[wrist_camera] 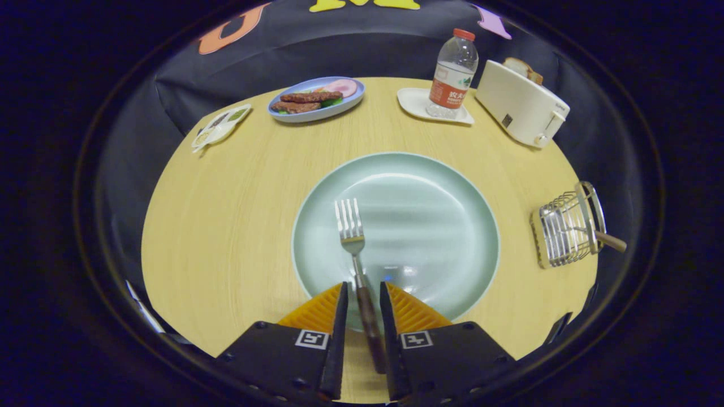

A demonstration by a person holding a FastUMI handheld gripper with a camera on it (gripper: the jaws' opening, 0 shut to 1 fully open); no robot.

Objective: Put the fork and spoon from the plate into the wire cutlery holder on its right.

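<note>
A pale green plate lies on the round wooden table just ahead of my fingers. A fork rests on it, tines pointing away and its dark handle running back between my fingers. My gripper is open by a narrow gap around that handle. The handle lies close to the right finger, and bare table shows between it and the left finger. To the right of the plate stands the wire cutlery holder, with a wooden handle sticking out of it, most likely the spoon's.
Beyond the plate stand a blue dish of food, a small white tray, a water bottle on a white coaster and a white toaster. The table edge runs close behind the holder.
</note>
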